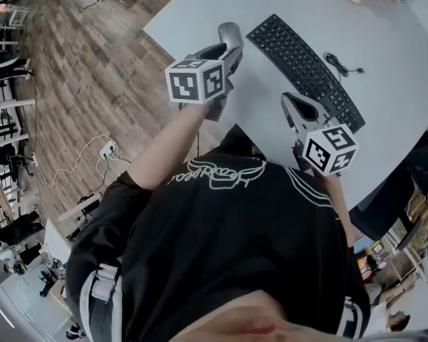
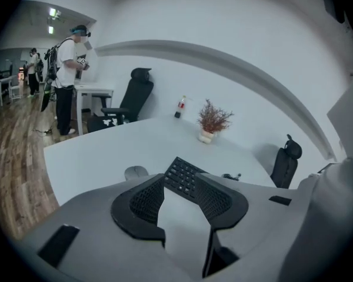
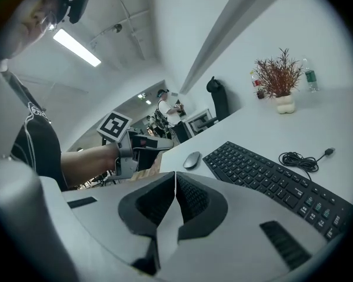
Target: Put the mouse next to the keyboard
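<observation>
A grey mouse (image 2: 136,172) lies on the white table (image 2: 100,151), just off the left end of the black keyboard (image 2: 185,178). My left gripper (image 2: 179,195) is open, its jaws a little short of the mouse and keyboard with only bare table showing in the gap. In the right gripper view the mouse (image 3: 192,160) sits close beside the keyboard (image 3: 270,178), with the left gripper (image 3: 132,151) just behind it. My right gripper (image 3: 175,187) is shut on nothing, pads together, hovering near the keyboard's (image 1: 299,70) right half.
A potted dry plant (image 2: 210,122) and a bottle (image 2: 180,106) stand at the table's far side. The keyboard's coiled cable (image 3: 303,157) lies behind it. Black office chairs (image 2: 129,96) stand around the table, and a person (image 2: 65,81) stands at another desk. Table edge and wood floor (image 1: 93,63) lie to the left.
</observation>
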### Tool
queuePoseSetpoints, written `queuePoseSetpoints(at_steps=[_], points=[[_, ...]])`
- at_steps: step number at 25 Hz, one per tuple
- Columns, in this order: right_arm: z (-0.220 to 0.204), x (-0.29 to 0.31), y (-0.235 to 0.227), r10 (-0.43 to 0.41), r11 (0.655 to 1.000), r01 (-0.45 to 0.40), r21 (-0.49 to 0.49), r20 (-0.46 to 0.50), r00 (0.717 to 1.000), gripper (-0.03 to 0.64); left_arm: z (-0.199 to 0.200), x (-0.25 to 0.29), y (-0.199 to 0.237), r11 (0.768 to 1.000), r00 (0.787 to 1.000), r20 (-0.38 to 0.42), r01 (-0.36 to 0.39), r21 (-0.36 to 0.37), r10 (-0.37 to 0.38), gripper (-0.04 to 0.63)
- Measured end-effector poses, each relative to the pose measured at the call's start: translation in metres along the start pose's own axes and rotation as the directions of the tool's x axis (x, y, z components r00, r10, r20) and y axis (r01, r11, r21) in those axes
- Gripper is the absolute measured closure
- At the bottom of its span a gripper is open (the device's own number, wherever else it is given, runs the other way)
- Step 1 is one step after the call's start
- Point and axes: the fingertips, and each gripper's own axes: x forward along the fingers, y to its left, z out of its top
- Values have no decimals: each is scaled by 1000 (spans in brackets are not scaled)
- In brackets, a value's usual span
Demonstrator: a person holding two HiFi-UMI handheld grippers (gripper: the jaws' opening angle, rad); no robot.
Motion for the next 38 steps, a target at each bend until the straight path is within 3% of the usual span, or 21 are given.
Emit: queuePoseSetpoints(at_steps=[8, 15, 20, 27, 35, 38], points=[[-7, 16, -28, -33, 996, 34, 87, -7, 999, 606, -2, 55, 63, 983, 981, -74, -181, -11, 180, 323], [-4, 19, -50, -63, 989, 60, 134, 20, 998, 606, -16, 93, 87, 968, 952, -210, -241, -72, 221, 241], [-1, 15, -57, -81, 986, 74, 148, 43, 996, 606, -21, 108, 104, 929, 921, -274, -329, -168, 276, 241], [-6, 0, -66, -123, 980, 114, 166, 49, 991, 606, -32, 115, 118, 882, 874, -287, -446, -153, 392, 241], [-13, -7, -71, -150, 973, 141, 185, 36, 988, 606, -29, 116, 121, 862, 845, -284, -496, -100, 453, 241], [-16, -10, -72, -152, 972, 144, 188, 32, 988, 606, -27, 123, 115, 874, 859, -260, -477, -92, 441, 276]])
